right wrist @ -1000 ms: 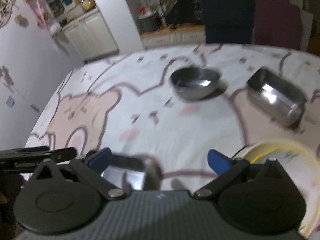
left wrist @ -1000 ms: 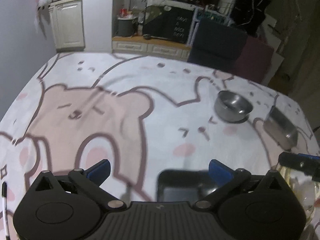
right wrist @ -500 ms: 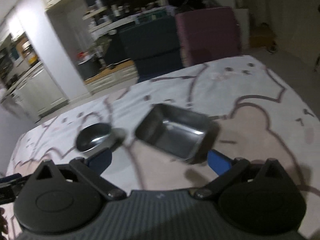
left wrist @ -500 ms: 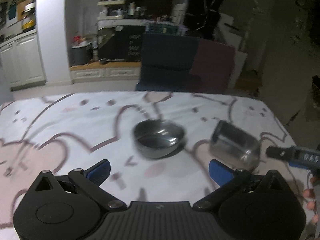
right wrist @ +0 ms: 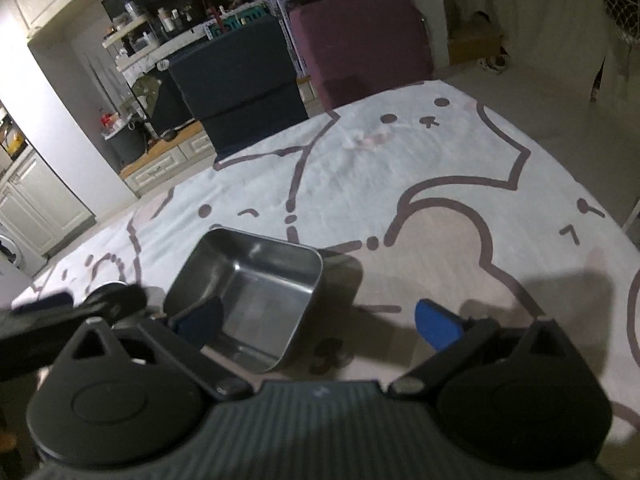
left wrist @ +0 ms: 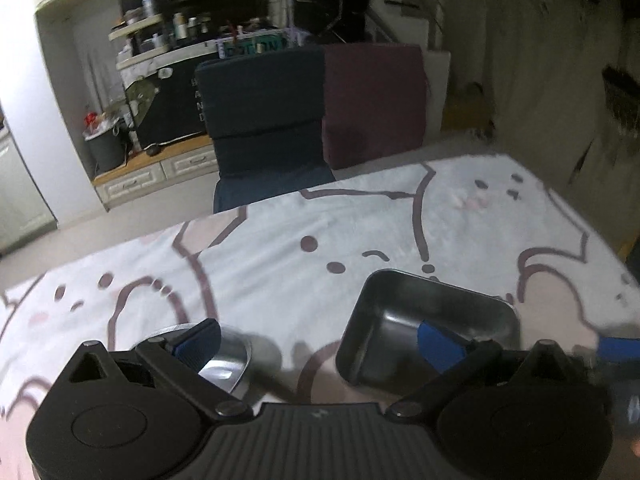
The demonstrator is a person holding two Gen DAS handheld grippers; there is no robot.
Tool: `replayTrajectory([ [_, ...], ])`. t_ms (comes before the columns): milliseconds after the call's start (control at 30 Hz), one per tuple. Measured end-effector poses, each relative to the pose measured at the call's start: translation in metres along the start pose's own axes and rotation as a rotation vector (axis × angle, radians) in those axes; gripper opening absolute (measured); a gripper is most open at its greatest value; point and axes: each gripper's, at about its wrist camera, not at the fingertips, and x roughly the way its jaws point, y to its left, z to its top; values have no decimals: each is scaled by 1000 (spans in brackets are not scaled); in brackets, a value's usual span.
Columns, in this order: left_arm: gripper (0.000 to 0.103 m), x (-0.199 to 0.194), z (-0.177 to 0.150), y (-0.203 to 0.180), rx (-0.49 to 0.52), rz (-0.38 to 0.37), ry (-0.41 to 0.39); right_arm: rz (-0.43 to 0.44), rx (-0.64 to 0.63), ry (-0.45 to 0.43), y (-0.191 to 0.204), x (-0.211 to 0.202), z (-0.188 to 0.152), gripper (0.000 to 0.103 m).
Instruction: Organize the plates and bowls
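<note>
I have both jaws spread and empty over the counter [right wrist: 460, 184], my right gripper [right wrist: 318, 318] nearer the square steel tray [right wrist: 248, 296], its near-left corner at my left pad, the round bowl [left wrist: 224, 364] leftward.

Square steel tray [right wrist: 256, 296] upright; round bowl [left wrist: 224, 364] seemingly beside.

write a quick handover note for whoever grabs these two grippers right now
Left gripper: open, holding nothing, low over the round steel bowl, which sits under its left finger.
Right gripper: open, empty, its left finger at the near rim of the rectangular steel tray.
Both dishes rest side by side on the cartoon-print tablecloth, bowl left of tray, apart.
Done: nothing stacked or gripped.
Left: grasp the bowl and tray and group them. No other dishes are in view now.
</note>
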Motion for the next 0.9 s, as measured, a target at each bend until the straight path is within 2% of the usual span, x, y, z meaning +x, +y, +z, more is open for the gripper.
replayTrajectory([
  [167,103,33,3,-14,56,44,42,-23,-51,49,3,17,0,103],
  [367,103,52,-3,-17,99,116,69,-70,-105,135,7,37,-8,103],
  [567,100,51,-10,-8,138,179,77,-138,-151,119,6,39,-12,103],
  [733,97,41,-16,7,99,104,96,-154,-120,112,-9,42,-6,103],
  [900,79,26,-29,9,64,36,109,-153,-125,87,-16,42,-1,102],
])
